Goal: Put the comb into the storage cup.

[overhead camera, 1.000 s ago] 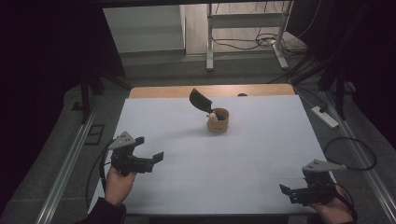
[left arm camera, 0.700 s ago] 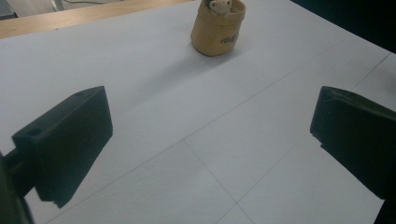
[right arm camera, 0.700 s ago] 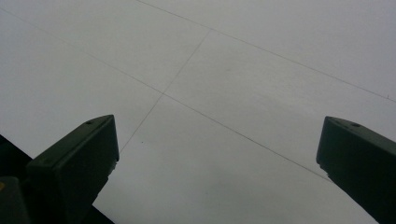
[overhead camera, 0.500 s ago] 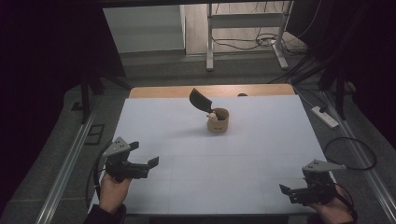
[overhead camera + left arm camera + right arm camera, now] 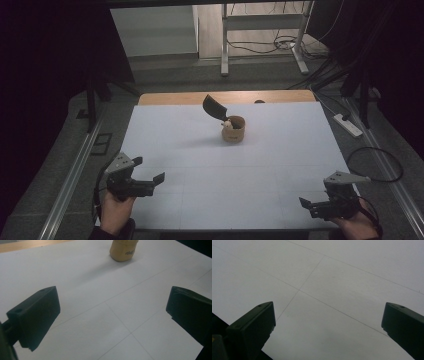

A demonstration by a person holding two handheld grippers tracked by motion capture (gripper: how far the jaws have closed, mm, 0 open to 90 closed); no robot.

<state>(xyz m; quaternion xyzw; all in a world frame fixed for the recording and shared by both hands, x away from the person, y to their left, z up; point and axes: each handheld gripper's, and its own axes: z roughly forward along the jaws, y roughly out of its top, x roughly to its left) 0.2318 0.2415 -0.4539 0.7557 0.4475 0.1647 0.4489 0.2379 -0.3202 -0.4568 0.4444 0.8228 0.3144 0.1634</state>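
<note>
Black jaws of the left gripper (image 5: 150,181) stand wide apart, nothing between them; it hovers at the table's near-left corner, held by the left hand (image 5: 116,212). In the left gripper view (image 5: 112,315) the same spread jaws frame bare white sheet, with the wooden cup (image 5: 123,250) ahead of them at the top edge. Right gripper (image 5: 312,205) sits at the near-right corner, jaws likewise apart and empty; the right gripper view (image 5: 327,325) looks down on white sheet with thin grid lines. Wooden cup (image 5: 233,129) stands upright well beyond both grippers, toward the far middle of the white table (image 5: 280,150). A dark spatula (image 5: 215,107) leans out of the cup, blade up and tilted to the far left.
</note>
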